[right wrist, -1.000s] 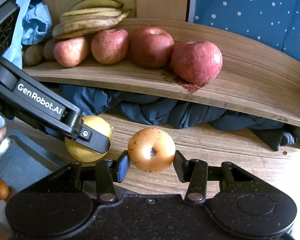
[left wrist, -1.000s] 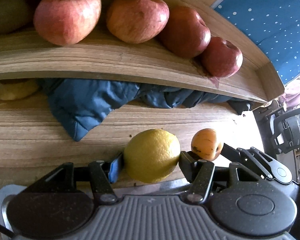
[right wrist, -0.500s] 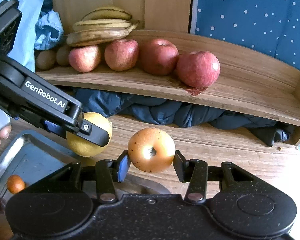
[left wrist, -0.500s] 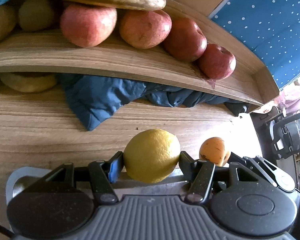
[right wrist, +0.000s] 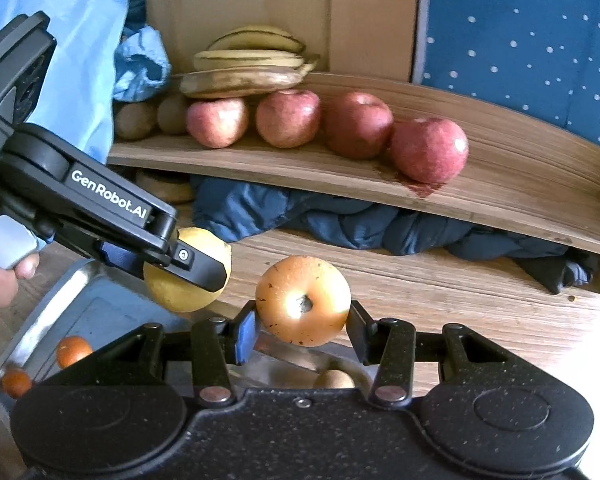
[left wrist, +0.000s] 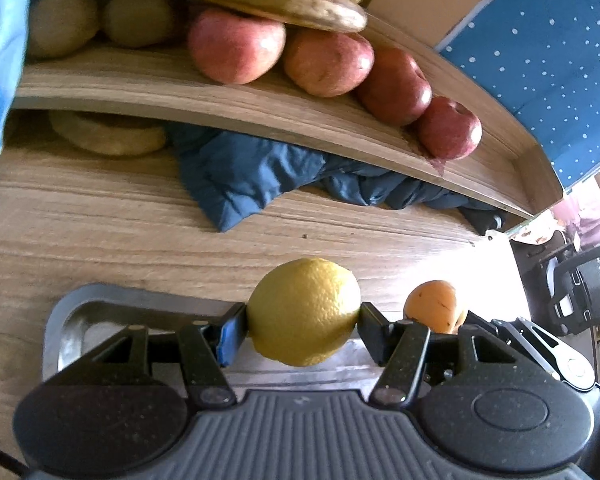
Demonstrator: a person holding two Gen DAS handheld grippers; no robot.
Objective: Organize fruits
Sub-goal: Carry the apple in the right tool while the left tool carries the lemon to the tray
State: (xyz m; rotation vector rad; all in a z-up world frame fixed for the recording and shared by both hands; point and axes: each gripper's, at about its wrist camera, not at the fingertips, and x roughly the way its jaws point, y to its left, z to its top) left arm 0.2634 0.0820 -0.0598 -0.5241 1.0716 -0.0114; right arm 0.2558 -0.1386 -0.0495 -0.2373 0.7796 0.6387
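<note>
Two handheld grippers hung side by side above a wooden tabletop (left wrist: 100, 220), each clamped on a piece of fruit. The left gripper (left wrist: 303, 320) had its two fingers pressed against the sides of a yellow lemon (left wrist: 304, 310), holding it clear of the surface. The right gripper (right wrist: 302, 322) was closed on a smaller round orange fruit (right wrist: 303, 300) with a dark dimple facing the camera, also lifted off the table. In the right wrist view, the left gripper reached in from the left, and part of a person's hand (right wrist: 0, 284) showed at its handle.

Beneath both tools lay a metal tray (right wrist: 52, 300), holding a couple of small orange fruits (right wrist: 73, 350) near its left edge.

Behind stood a raised wooden shelf (right wrist: 520, 168). On it sat four red apples (right wrist: 428, 150) in a row, with a bunch of bananas (right wrist: 248, 68) resting on top of the leftmost ones and brownish kiwis (right wrist: 134, 120) further left. Under the shelf, a crumpled dark blue cloth (right wrist: 340, 220) spilled onto the tabletop. A blue panel (right wrist: 520, 40) with white dots rose behind the shelf.
</note>
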